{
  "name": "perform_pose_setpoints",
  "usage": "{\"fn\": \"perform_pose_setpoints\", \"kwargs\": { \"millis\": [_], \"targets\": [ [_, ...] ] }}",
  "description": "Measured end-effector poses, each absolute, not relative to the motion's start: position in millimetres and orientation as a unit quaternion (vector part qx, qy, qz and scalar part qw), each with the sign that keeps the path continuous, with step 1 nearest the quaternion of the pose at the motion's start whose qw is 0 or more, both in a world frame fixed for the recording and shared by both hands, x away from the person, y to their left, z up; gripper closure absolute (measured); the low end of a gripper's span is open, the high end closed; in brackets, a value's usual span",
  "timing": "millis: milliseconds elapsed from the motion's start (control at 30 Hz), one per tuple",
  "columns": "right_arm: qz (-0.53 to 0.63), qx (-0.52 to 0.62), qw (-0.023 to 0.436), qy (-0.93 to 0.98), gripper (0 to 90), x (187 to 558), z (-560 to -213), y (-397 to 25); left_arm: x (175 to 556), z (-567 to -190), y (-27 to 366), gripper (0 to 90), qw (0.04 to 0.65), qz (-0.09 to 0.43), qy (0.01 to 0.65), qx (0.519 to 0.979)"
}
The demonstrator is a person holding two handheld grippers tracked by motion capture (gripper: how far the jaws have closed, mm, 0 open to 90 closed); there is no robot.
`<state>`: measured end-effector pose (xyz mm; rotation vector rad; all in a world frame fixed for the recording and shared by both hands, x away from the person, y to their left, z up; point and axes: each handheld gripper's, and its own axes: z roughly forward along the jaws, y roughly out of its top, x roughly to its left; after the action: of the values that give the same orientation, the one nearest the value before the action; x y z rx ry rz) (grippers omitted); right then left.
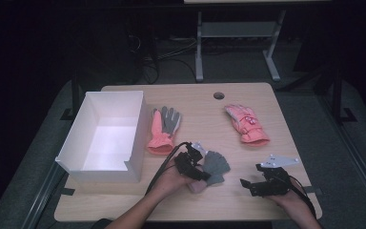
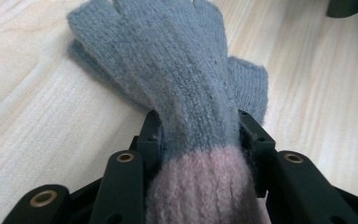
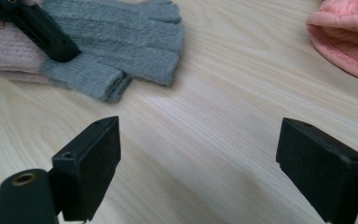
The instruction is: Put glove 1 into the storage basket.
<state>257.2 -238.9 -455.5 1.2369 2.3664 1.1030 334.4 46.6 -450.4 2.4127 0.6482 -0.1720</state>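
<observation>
Where cables cross the dim floor (image 1: 171, 52), a wooden table (image 1: 195, 107) stands.

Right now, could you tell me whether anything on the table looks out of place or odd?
Nothing stands out. The grey knit glove is bunched where the left gripper pinches it near the pink cuff; the white box sits upright.

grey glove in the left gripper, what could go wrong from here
The left gripper pinches the grey glove where grey meets the pink cuff, so the soft knit may slip out when lifted. The fingers lie flat on the table and could drag. If it goes to the white box, it may brush the pink and grey glove lying beside it. The right gripper is open and holds nothing.
</observation>
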Motion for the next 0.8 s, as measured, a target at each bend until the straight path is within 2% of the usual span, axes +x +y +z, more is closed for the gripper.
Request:
{"fn": "perform_pose_setpoints", "kwargs": {
  "millis": [300, 800],
  "targets": [
    [0.381, 0.429, 0.135, 0.808, 13.4, 258.3, -456.7, -238.4, 337.8, -436.1, 53.4, 60.9, 0.325, -0.077, 0.251, 0.908],
    [0.379, 0.434, 0.137, 0.806, 13.4, 259.0, -458.2, -238.3, 339.4, -394.7, 73.8, 60.5, 0.344, -0.065, 0.269, 0.897]
  ]
}}
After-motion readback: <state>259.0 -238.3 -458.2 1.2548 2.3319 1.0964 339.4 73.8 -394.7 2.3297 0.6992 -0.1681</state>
